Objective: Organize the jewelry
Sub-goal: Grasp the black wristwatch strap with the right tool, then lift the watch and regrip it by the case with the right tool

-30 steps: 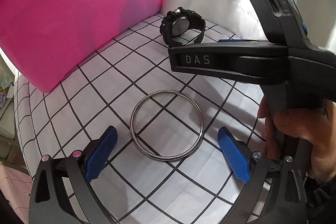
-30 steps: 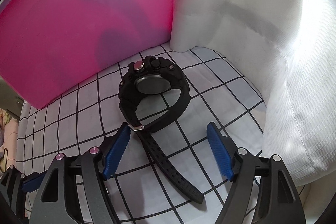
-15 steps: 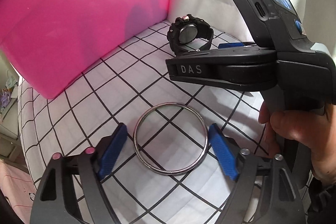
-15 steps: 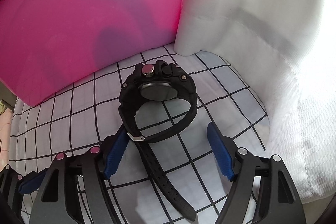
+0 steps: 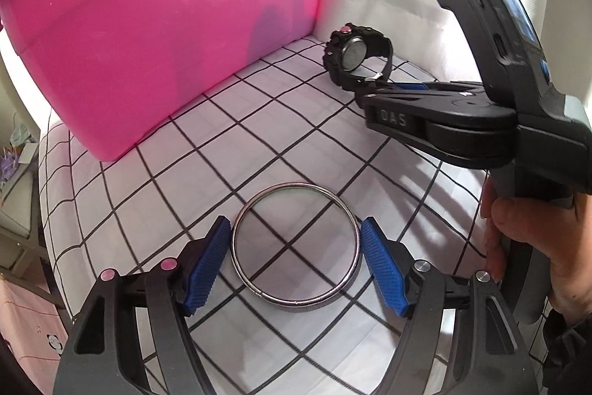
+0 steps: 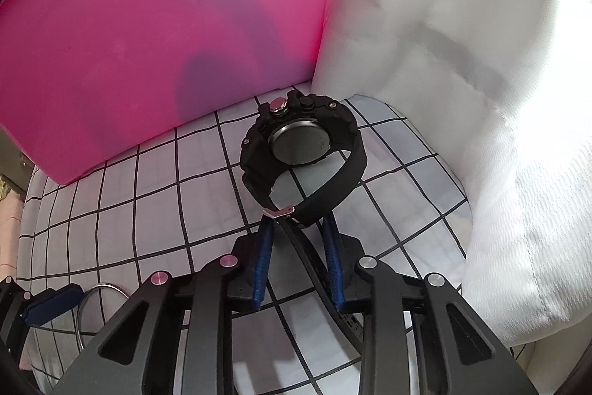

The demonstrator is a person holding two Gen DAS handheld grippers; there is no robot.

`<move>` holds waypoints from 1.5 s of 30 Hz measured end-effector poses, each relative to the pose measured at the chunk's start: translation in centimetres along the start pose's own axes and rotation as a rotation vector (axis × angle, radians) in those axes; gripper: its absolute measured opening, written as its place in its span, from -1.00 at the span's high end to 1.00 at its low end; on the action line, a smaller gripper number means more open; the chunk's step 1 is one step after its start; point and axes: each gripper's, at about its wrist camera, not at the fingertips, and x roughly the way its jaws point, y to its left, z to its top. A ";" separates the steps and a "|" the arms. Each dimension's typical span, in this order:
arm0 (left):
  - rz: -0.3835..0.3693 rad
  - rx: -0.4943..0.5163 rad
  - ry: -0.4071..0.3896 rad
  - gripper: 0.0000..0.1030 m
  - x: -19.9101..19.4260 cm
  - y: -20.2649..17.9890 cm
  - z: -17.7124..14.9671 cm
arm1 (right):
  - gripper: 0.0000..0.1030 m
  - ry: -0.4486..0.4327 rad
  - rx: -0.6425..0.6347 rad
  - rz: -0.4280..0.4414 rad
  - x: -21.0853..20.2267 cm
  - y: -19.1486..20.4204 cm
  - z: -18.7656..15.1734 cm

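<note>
The right gripper (image 6: 298, 258) has just closed, clamping the black watch's (image 6: 303, 150) strap; the left gripper (image 5: 294, 260), narrowed earlier, brackets the metal bangle (image 5: 295, 244) on the checked cloth (image 5: 229, 150) (contact unclear); both seem ready for lifting.

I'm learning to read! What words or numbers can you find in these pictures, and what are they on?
"DAS": raised letters on the side of the right tongs, seen from the left wrist camera.
Watch: its metal back may carry fine engraving, too small and blurred to read.
Bangle, pink box, checked cloth: no writing.
</note>
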 end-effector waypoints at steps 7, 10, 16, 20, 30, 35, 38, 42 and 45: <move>-0.005 0.004 -0.007 -0.36 -0.9 1.5 0.6 | 0.52 -0.008 0.019 0.008 -0.6 0.7 -0.9; -0.010 0.017 -0.013 -0.36 -1.8 2.1 0.8 | 0.52 -0.007 0.039 0.009 -1.2 1.5 -1.6; -0.022 0.050 -0.022 -0.36 -3.1 2.8 0.9 | 0.52 -0.007 0.081 0.008 -2.8 2.2 -3.1; -0.035 0.075 -0.021 -0.36 -3.9 3.3 0.8 | 0.54 -0.014 0.116 -0.001 -4.0 2.1 -3.8; -0.070 0.138 -0.027 -0.36 -6.6 4.4 0.7 | 1.00 -0.046 0.246 0.000 -7.6 1.9 -5.6; -0.078 0.152 -0.038 -0.36 -7.6 5.1 0.9 | 1.00 -0.048 0.296 -0.017 -8.2 1.8 -5.7; -0.084 0.165 -0.046 -0.36 -8.0 5.4 1.0 | 1.00 -0.055 0.354 0.005 -8.4 1.3 -6.2; -0.088 0.168 -0.047 -0.36 -8.2 6.0 1.0 | 0.99 -0.058 0.415 0.002 -8.1 1.0 -6.5; -0.087 0.170 -0.043 -0.36 -8.1 6.6 0.9 | 0.27 -0.051 0.457 -0.038 -7.6 0.8 -6.2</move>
